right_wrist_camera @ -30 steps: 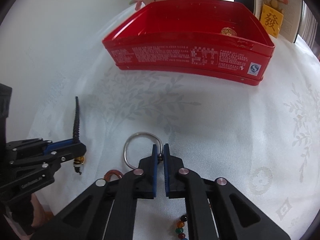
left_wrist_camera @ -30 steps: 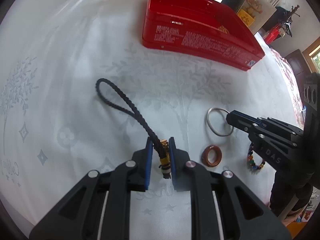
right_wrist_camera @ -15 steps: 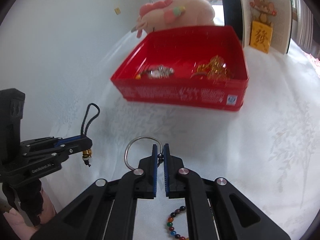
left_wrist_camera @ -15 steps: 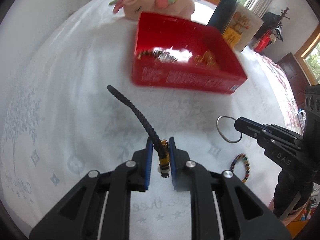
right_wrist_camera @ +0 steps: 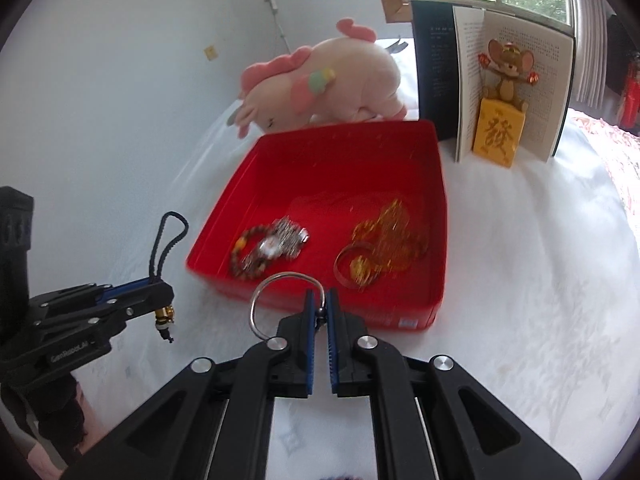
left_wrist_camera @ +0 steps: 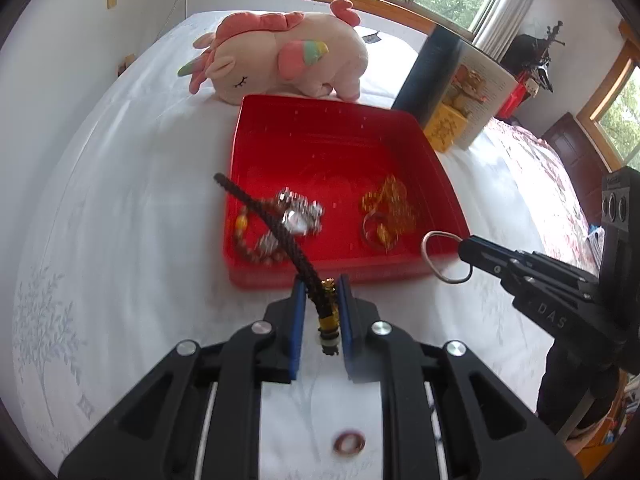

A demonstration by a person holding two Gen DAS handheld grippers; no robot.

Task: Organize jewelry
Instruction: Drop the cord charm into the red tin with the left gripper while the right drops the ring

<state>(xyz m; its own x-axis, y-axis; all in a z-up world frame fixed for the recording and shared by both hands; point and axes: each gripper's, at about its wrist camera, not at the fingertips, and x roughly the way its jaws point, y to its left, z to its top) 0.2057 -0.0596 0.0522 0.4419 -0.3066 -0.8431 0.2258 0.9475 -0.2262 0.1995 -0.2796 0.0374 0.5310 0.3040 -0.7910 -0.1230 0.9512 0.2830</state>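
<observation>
Nearest, in the left view, a small brown ring (left_wrist_camera: 349, 443) lies on the white bed (left_wrist_camera: 120, 240) below the jaws, not yet collected. The left gripper (left_wrist_camera: 320, 312) has its jaws clenched on the gold clasp end of a black cord (left_wrist_camera: 276, 228); the cord sticks up & forward, its loop in the air above the box's near-left corner. The right gripper (right_wrist_camera: 320, 312) has its jaws pinched on the bead of a silver hoop (right_wrist_camera: 280, 296), which is held clear of the bed, just short of the near wall of the red box (right_wrist_camera: 438, 208). Inside the box: a bead bracelet w/ a watch (right_wrist_camera: 280, 244) on the left, a gold pile (right_wrist_camera: 384, 248) on the right. Behind it, a pink plush (right_wrist_camera: 320, 84) & an open book (right_wrist_camera: 516, 80).

Step in hand, as I judge it: carry phase, both pieces airborne on approach to the box. Next move calls for pushing each gripper fwd past the near wall, then letting go over the floor of the box; the cord is long & stiff, so it could hang over the rim if released too early. Brown ring is left for after.
</observation>
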